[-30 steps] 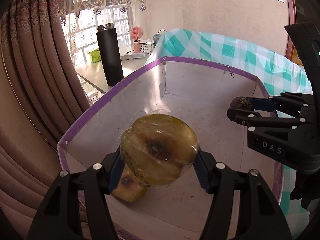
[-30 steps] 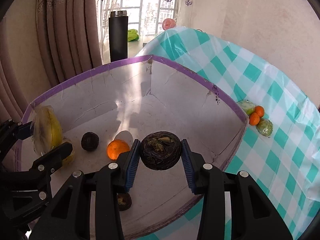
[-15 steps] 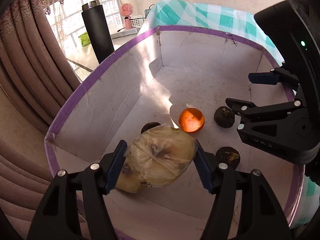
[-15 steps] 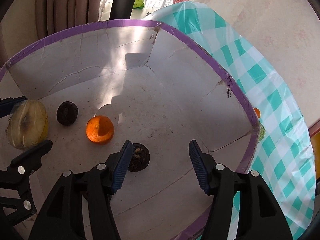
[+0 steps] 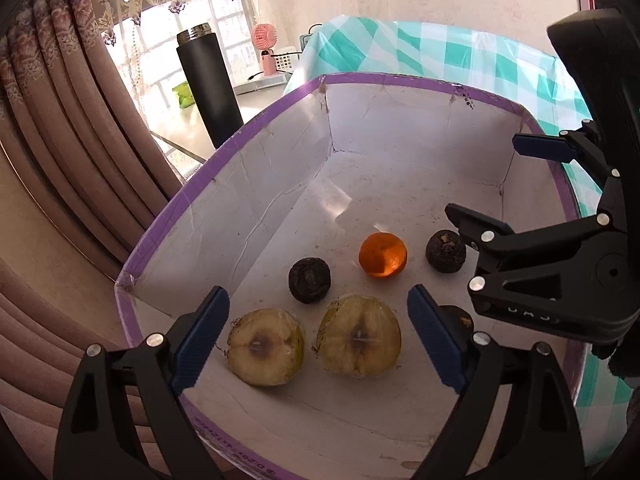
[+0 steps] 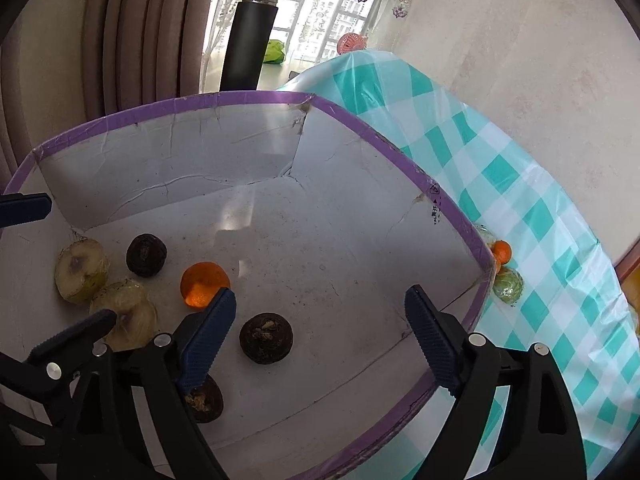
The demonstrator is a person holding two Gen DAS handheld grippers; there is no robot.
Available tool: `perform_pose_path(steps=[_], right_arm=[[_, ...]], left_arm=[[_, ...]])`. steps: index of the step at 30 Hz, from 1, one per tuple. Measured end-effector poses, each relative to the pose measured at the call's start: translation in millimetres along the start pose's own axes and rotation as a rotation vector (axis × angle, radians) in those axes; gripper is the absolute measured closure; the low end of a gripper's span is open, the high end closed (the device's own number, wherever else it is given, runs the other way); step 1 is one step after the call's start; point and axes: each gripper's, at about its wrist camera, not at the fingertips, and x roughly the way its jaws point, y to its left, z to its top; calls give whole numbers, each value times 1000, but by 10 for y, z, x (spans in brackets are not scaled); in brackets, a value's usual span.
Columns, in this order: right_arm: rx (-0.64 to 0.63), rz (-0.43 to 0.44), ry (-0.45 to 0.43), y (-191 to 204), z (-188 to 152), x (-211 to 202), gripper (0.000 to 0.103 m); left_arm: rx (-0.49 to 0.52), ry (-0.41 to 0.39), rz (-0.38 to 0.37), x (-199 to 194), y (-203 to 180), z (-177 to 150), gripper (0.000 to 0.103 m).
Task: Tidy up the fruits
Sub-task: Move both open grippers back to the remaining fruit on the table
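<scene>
Fruits gathered on the floor of a white cardboard box (image 5: 280, 168) with purple-taped rim. Two film-wrapped pale halved fruits, the first wrapped half (image 5: 265, 347) and the second wrapped half (image 5: 359, 341), lie cut face up near the box's near-left corner, just beside each other. An orange tangerine (image 5: 383, 255) sits toward the middle; dark wrinkled round fruits (image 5: 310, 281) lie around it, four in all, one partly hidden behind a tong finger. The grouping suggests sorting by kind, though this is a judgement. The left tongs (image 5: 318, 336) hang spread wide above the second wrapped half, touching nothing. The right tongs (image 6: 320, 334) are likewise spread, empty, above one dark fruit (image 6: 266, 338). Outside the box's right wall, on the teal-checked table (image 6: 532, 216), remain more tangerines (image 6: 501, 251) and a wrapped green fruit (image 6: 508, 286), presumably next. Printed marks on the rim tape are too small to read; raised letters on the right tongs' body appear inverted and illegible. A black flask (image 5: 210, 88) stands behind the box.
</scene>
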Motion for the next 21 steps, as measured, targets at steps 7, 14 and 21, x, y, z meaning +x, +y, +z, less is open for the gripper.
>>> perform_pose_path(steps=[7, 14, 21], right_arm=[[246, -13, -240, -762, -263, -437, 17], [500, -137, -178, -1693, -908, -343, 17], [623, -254, -13, -2423, -1462, 98, 17]], left_arm=[[-11, -342, -29, -676, -389, 139, 2], [112, -494, -224, -841, -1317, 203, 2], [208, -264, -510, -64, -2422, 254, 2]])
